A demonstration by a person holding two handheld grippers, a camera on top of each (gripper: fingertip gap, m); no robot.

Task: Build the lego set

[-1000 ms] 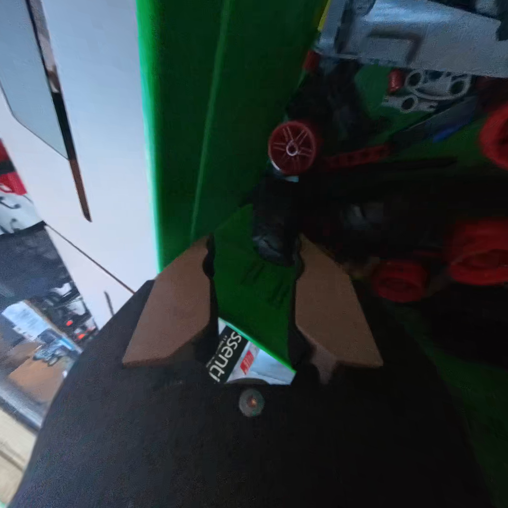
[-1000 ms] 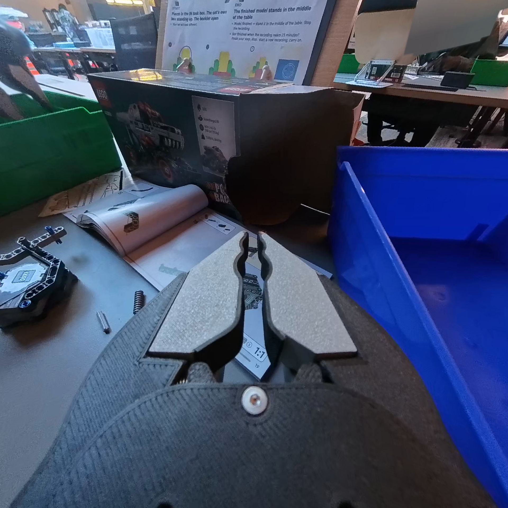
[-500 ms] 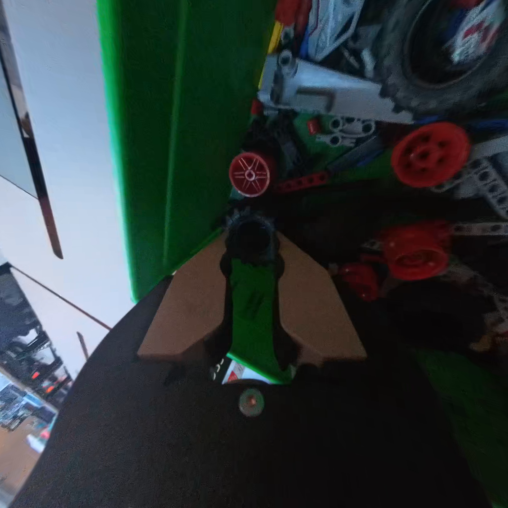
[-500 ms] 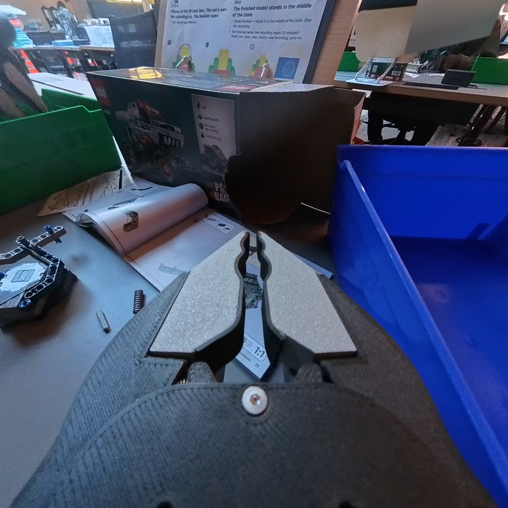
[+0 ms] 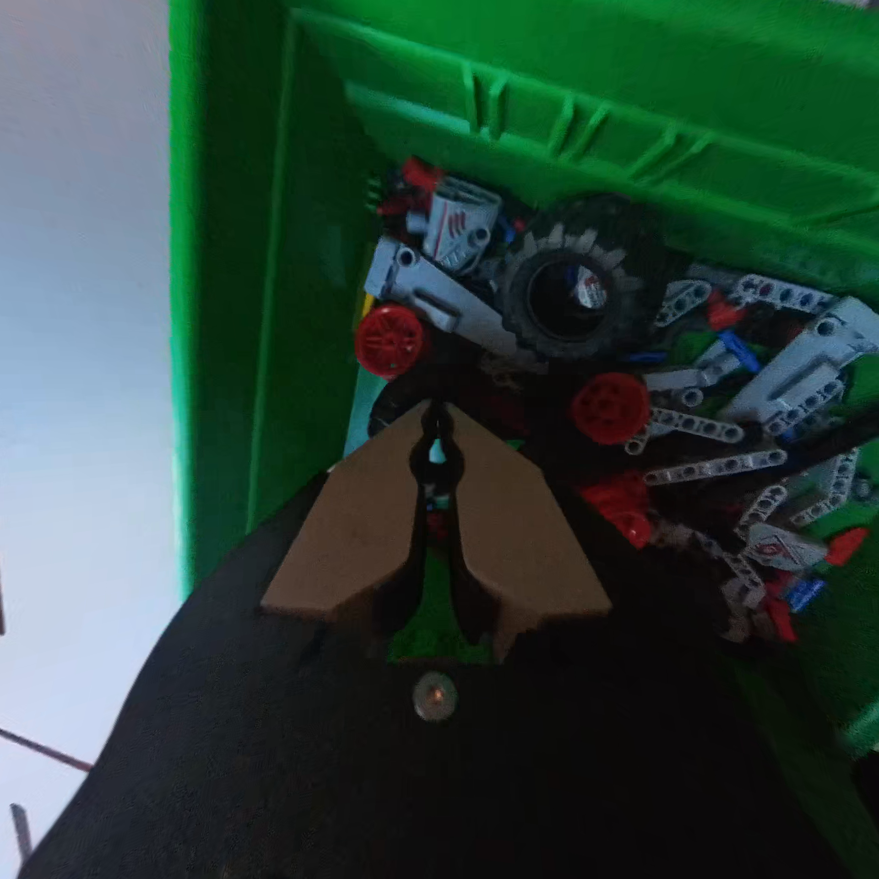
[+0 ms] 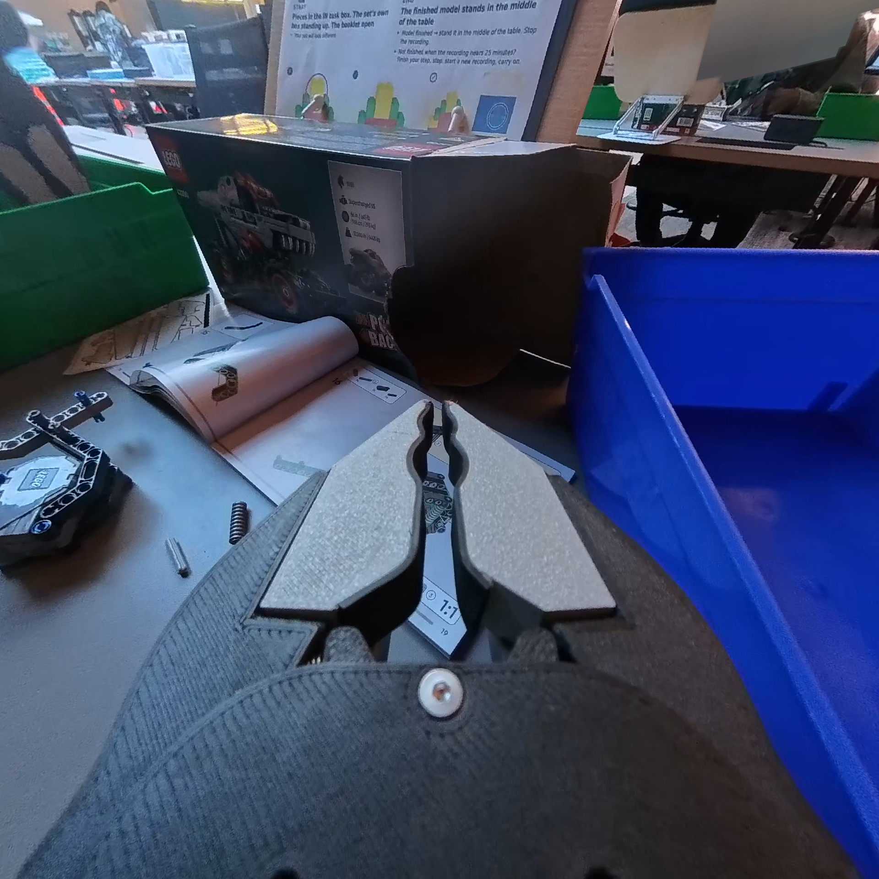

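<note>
My left gripper [image 5: 435, 411] has brown pads and hangs over the near left corner of a green bin [image 5: 618, 95] full of loose parts. Its jaws are shut; a small pale speck shows in the gap, and I cannot tell if anything is pinched. Below the tips lie a black tyre [image 5: 566, 304], red wheel hubs [image 5: 390, 340] and grey beams [image 5: 713, 468]. My right gripper [image 6: 437, 409] is shut and empty, low over the open instruction booklet [image 6: 285, 395]. A part-built black frame [image 6: 47, 499] sits on the grey table at the left.
A dark spring [image 6: 238, 516] and a small pin [image 6: 178, 556] lie on the table by the frame. The set's box [image 6: 333, 228] stands behind the booklet. A blue bin [image 6: 713, 428] is close on the right, and the green bin [image 6: 95, 266] on the left.
My left gripper has closed from wide open around a black round part to shut, and has pulled back so more of the bin shows. My right gripper has not moved.
</note>
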